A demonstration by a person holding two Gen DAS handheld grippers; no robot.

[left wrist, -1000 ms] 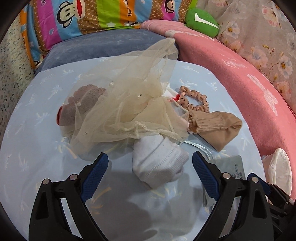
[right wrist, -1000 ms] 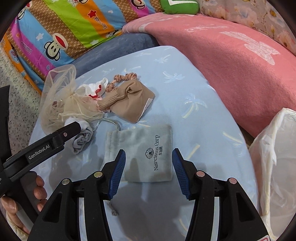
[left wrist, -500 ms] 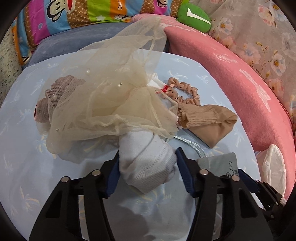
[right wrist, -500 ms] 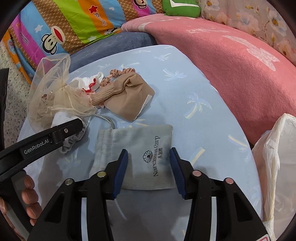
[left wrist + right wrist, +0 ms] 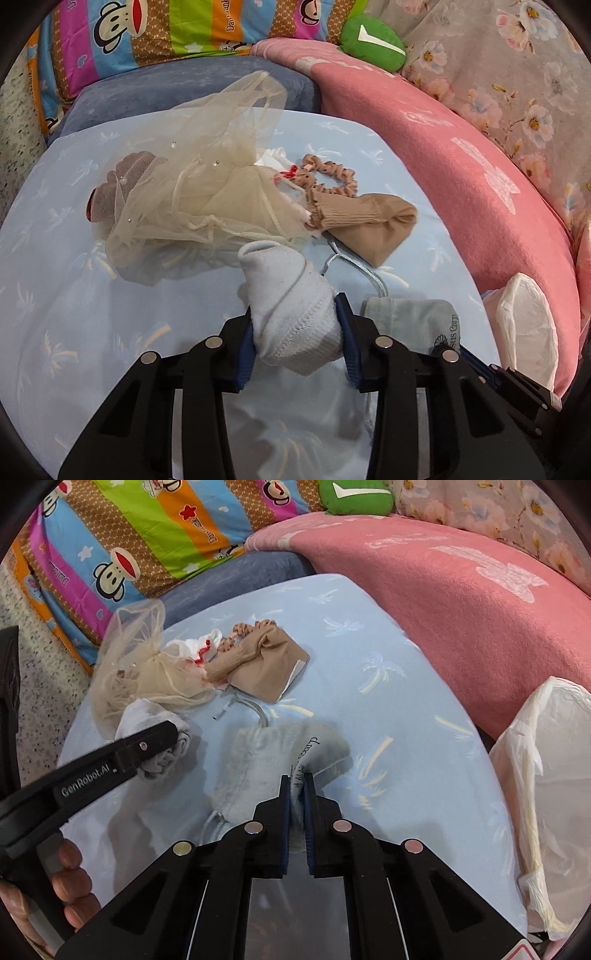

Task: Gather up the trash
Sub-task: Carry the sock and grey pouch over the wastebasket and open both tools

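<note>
Grey pouch (image 5: 280,753) near the table's (image 5: 406,716) front edge is now pinched in a fold by the right gripper (image 5: 295,786), jaws just closed almost fully. White sock (image 5: 291,317) beside it is squeezed by the left gripper (image 5: 295,339), jaws just closed partway. A second ago both lay flat between open jaws; both look ready to go to the bag (image 5: 546,797) off the right edge.

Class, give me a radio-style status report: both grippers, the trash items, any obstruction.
Left gripper shut on rolled white sock. Right gripper pinching grey drawstring pouch. White plastic bag open at right. Nothing obstructing.
</note>
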